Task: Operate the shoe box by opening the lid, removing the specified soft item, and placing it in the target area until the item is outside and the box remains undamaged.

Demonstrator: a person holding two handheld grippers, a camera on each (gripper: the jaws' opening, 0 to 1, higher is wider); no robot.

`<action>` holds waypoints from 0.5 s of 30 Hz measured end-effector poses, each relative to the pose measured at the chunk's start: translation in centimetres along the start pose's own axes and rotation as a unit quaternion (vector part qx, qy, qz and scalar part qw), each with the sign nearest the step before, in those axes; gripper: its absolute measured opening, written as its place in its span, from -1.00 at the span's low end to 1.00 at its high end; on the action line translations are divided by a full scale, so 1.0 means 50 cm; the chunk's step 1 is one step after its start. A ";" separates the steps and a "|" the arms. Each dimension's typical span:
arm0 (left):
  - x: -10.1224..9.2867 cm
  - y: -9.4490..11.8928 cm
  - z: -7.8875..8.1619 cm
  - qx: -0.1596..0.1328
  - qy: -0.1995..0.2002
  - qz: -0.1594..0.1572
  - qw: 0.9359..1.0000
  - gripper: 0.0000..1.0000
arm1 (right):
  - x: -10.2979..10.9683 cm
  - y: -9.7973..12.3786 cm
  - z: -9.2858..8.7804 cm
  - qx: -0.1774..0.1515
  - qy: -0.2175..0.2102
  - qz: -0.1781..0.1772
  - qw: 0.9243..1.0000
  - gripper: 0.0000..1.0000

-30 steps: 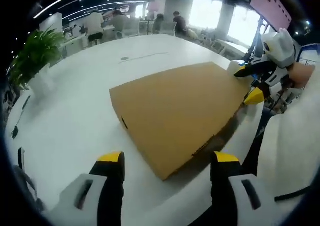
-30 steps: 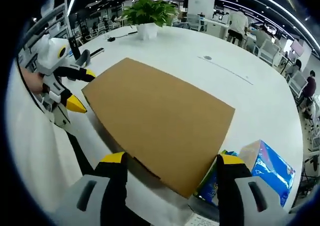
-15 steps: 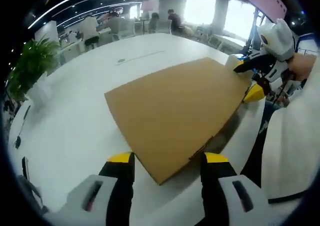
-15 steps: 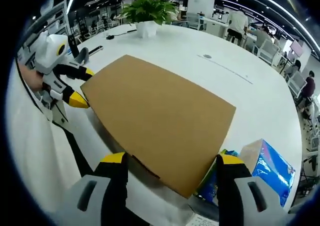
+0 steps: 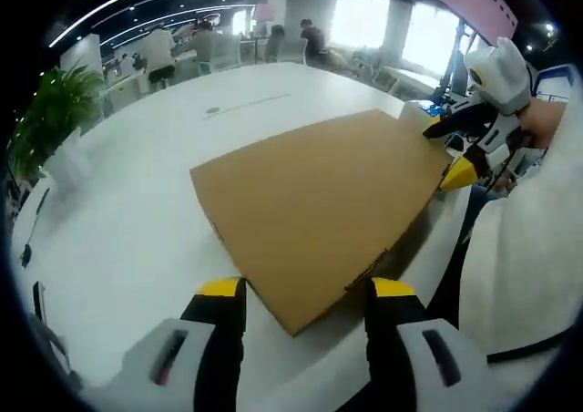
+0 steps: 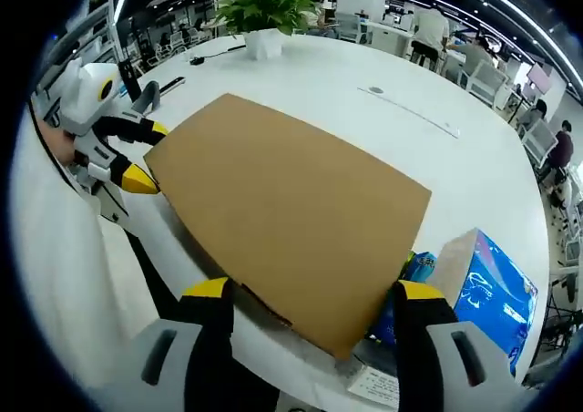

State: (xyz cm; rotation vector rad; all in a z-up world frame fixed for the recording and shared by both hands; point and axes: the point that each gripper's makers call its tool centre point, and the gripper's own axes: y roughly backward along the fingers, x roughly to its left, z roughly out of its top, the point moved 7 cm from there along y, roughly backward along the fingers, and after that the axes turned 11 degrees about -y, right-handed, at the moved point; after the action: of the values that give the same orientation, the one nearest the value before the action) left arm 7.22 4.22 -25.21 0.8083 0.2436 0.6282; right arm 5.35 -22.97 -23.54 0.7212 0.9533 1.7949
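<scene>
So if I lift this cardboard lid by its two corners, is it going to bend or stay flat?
The cardboard lid is wide, thin and flat, so it probably feels light and may flex in the middle. With the left gripper and right gripper open at opposite corners, an even lift should keep it from twisting.

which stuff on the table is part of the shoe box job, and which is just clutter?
Job:
- shoe box, brown cardboard, lid down
- left tool, jaws astride one near corner
- right tool, jaws astride the other near corner

Clutter:
- blue packages beside the box
- potted plant at the far side of the table
- white table
- paper slip near the table edge
</scene>
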 end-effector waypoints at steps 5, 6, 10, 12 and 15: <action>-0.003 0.002 -0.002 0.000 -0.001 -0.001 1.000 0.06 | 0.004 0.004 -0.005 -0.001 -0.009 -0.001 1.000 0.45; -0.003 0.002 -0.002 0.001 -0.001 -0.001 1.000 0.06 | 0.004 0.005 -0.006 -0.001 -0.008 -0.001 1.000 0.45; -0.008 0.008 -0.006 0.004 -0.005 -0.006 1.000 0.04 | 0.006 0.009 -0.011 0.002 -0.009 0.002 1.000 0.45; -0.013 0.010 -0.009 0.005 -0.005 -0.007 1.000 0.04 | 0.008 0.012 -0.015 0.004 -0.010 0.003 1.000 0.45; -0.019 0.013 -0.011 0.004 -0.005 -0.007 1.000 0.04 | 0.010 0.015 -0.019 0.007 -0.010 0.002 1.000 0.44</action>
State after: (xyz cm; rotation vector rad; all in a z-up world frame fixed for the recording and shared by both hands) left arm 5.98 4.31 -25.14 0.8160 0.2426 0.6108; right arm 4.04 -22.95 -23.35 0.7493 0.9513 1.7837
